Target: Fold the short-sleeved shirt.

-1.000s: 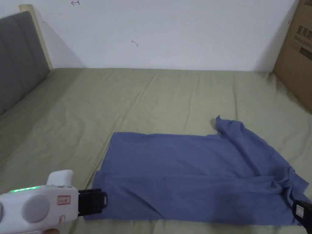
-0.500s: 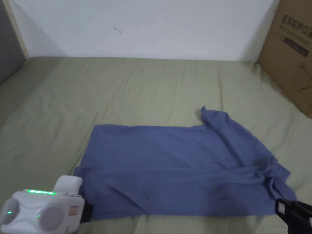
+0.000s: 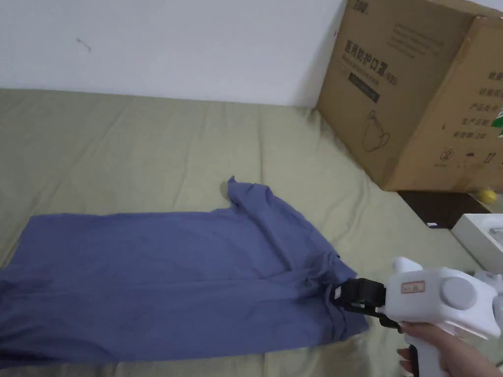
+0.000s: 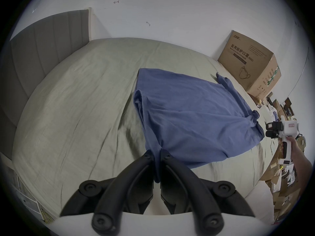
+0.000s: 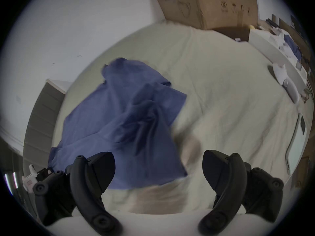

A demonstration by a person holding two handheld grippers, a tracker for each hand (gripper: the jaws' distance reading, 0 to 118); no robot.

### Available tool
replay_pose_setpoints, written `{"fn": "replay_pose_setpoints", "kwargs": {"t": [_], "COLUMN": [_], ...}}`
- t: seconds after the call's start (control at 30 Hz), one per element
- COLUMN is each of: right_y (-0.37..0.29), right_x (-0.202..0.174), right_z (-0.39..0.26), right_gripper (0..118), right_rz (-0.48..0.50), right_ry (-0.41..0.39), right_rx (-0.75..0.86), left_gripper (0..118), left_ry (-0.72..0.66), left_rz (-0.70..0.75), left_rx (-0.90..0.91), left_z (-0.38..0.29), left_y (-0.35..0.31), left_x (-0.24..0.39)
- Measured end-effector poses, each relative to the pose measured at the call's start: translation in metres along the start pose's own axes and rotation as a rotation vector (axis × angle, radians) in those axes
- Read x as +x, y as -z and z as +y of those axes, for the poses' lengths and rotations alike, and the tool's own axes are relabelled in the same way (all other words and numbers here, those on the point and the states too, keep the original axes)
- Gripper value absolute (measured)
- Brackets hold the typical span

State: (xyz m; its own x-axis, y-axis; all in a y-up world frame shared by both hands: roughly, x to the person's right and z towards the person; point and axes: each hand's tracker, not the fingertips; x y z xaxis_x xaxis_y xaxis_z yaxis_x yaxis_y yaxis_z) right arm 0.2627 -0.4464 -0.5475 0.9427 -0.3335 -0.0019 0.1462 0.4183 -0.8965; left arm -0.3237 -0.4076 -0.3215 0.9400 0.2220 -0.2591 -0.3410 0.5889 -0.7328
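Lying spread across the green bed sheet (image 3: pixel 147 147), the blue short-sleeved shirt (image 3: pixel 162 275) is partly folded lengthwise, with one sleeve (image 3: pixel 245 194) sticking up toward the white wall and the collar end bunched at the right.

Left gripper (image 4: pixel 157 154): in its own view both black jaws are closed together, with a pinch of the shirt's near hem corner caught between them; the fabric rises from the sheet up to the jaws in a taut ridge.

Right gripper (image 3: pixel 339 297): in the head view a hand (image 3: pixel 442 351) holds its white body by the grip from below, roughly level, with the black jaws pointed left at the bunched collar end of the shirt. The jaw tips sit just at the cloth edge. In the right gripper view the jaws stand wide apart with nothing between them; the shirt lies ahead of them and partly over the left-hand jaw, and that view is motion-blurred.

A large cardboard box (image 3: pixel 417 93) stands against the wall at the bed's far right corner, well apart from the shirt. A grey padded headboard (image 4: pixel 42 55) shows in the left gripper view.
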Motion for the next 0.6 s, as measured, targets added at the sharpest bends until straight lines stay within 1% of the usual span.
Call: {"fn": "replay_pose_setpoints", "kwargs": {"t": [0.03,0.07,0.13,0.17,0.2,0.23,0.27,0.33,0.43,0.47,0.53,0.6], "right_y": [0.008,0.017,0.026,0.029,0.029,0.026,0.019,0.010,-0.017,-0.028,-0.055,-0.080], "right_x": [0.001,0.003,0.002,0.002,0.001,0.001,0.003,0.003,0.002,0.004,0.007,0.012], "right_z": [0.002,0.003,0.000,-0.002,-0.003,-0.003,-0.002,-0.004,-0.009,-0.013,-0.023,-0.041], "right_gripper": [104,97,52,34,21,14,10,9,9,9,9,9], "right_rz": [-0.007,-0.019,-0.044,-0.062,-0.137,-0.111,-0.074,-0.073,-0.066,-0.051,-0.016,-0.015], "right_ry": [0.000,0.002,0.017,0.021,-0.002,-0.001,0.012,0.003,-0.057,-0.063,-0.059,-0.057], "right_rx": [-0.006,-0.026,-0.100,-0.132,-0.124,-0.099,-0.101,-0.101,-0.093,-0.090,-0.081,-0.076], "left_gripper": [5,4,4,4,4,4,4,4,4,4,4,4], "left_ry": [-0.007,-0.014,-0.027,-0.028,-0.029,-0.030,-0.030,-0.031,-0.027,-0.028,-0.012,0.032], "left_rz": [0.004,0.007,0.018,0.023,0.021,0.019,0.020,0.023,0.028,0.021,0.012,0.033], "left_rx": [-0.011,-0.020,-0.043,-0.052,-0.067,-0.080,-0.096,-0.107,-0.112,-0.110,-0.122,-0.154], "left_z": [0.002,0.001,-0.001,-0.002,-0.003,-0.004,-0.004,-0.005,-0.002,-0.001,0.001,-0.003], "left_y": [0.004,0.007,0.012,0.015,0.018,0.020,0.022,0.023,0.013,0.007,-0.009,-0.027], "left_x": [-0.006,-0.007,-0.008,-0.011,-0.012,-0.013,-0.014,-0.016,-0.020,-0.022,-0.025,-0.035]}}
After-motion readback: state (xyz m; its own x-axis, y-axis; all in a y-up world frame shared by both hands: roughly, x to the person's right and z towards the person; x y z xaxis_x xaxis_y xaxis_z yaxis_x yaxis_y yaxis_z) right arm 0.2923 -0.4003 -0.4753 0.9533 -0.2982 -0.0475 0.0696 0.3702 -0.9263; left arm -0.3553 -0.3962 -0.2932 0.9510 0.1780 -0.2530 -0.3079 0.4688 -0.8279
